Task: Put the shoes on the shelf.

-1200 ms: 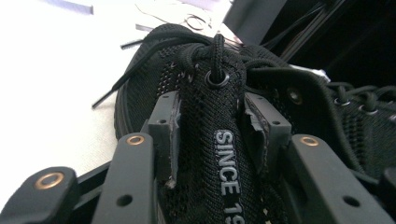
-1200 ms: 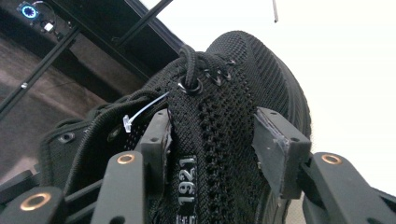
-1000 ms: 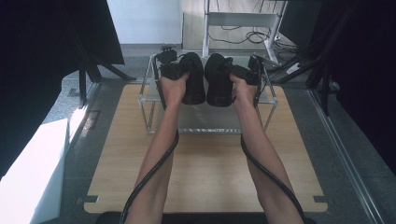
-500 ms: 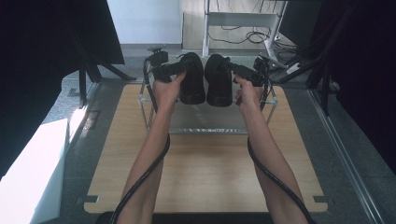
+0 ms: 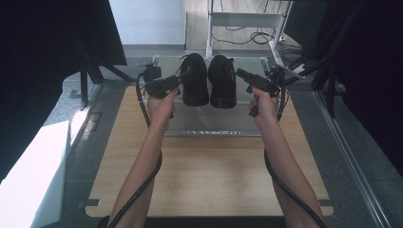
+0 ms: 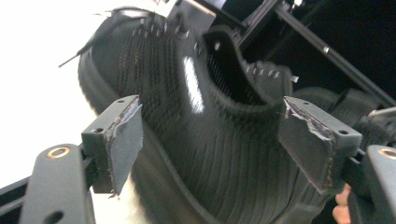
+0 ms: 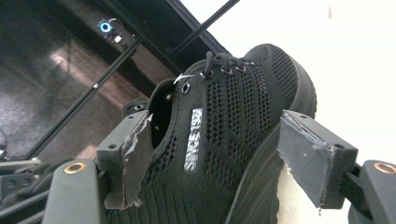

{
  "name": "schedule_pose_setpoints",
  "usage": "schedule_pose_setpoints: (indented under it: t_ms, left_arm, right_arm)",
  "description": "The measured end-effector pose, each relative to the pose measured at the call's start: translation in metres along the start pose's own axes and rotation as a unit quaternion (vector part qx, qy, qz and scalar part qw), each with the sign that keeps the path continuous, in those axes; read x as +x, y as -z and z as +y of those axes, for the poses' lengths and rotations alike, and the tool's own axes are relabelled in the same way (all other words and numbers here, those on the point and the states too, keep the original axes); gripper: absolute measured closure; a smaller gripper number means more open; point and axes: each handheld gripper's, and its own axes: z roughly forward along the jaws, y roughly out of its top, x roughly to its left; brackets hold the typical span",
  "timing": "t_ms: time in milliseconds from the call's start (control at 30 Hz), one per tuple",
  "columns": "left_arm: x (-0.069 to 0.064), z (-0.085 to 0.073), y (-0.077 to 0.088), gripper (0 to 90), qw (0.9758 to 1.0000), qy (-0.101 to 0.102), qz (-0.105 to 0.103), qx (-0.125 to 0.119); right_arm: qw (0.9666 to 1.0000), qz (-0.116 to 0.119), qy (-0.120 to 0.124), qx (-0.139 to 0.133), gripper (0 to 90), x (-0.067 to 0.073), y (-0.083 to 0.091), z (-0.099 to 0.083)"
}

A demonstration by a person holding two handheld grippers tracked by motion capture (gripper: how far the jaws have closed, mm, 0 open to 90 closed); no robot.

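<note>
Two black knit shoes stand side by side on a low metal rack (image 5: 209, 127) at the table's far end. My left gripper (image 5: 177, 82) is at the outer side of the left shoe (image 5: 195, 80), jaws pointing right. My right gripper (image 5: 240, 74) points left at the outer side of the right shoe (image 5: 222, 81). In the left gripper view the left shoe (image 6: 205, 116) lies on a tilt between the wide-apart pads of the open gripper (image 6: 224, 140). In the right gripper view the laced right shoe (image 7: 224, 112) lies between the spread pads of the open gripper (image 7: 219, 135). Neither gripper clamps its shoe.
The rack stands on a wooden table top (image 5: 209, 180) with bare board on the near side. A white desk frame (image 5: 247, 20) with floor cables is behind it. Black frames and curtains flank both sides, and a white block (image 5: 28, 180) sits at the left.
Both hands have drawn back from the shoes, outward and a little towards me. The shoes stay in place on the rack.
</note>
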Motion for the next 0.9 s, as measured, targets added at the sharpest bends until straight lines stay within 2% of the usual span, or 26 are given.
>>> schedule_pose_setpoints:
  t_ms: [233, 333, 567, 900]
  left_arm:
    - [0.008, -0.009, 0.009, 21.2, 1.0, 0.005, -0.007, 0.0]
    - [0.009, -0.016, 0.016, 20.4, 0.9999, -0.001, -0.013, 0.002]
    - [0.011, -0.025, 0.028, 18.1, 0.9997, 0.001, -0.026, -0.007]
    - [0.01, -0.044, 0.041, 14.5, 0.9993, -0.016, -0.035, 0.001]
  right_arm:
    - [0.9998, 0.005, 0.019, 0.004, 26.5, -0.005, 0.011, -0.004]
    - [0.9996, 0.011, 0.023, 0.013, 25.5, -0.007, 0.016, -0.009]
    - [0.9984, 0.013, 0.044, 0.032, 22.9, -0.009, 0.02, -0.019]
    - [0.997, 0.024, 0.057, 0.047, 20.8, -0.01, 0.03, -0.033]
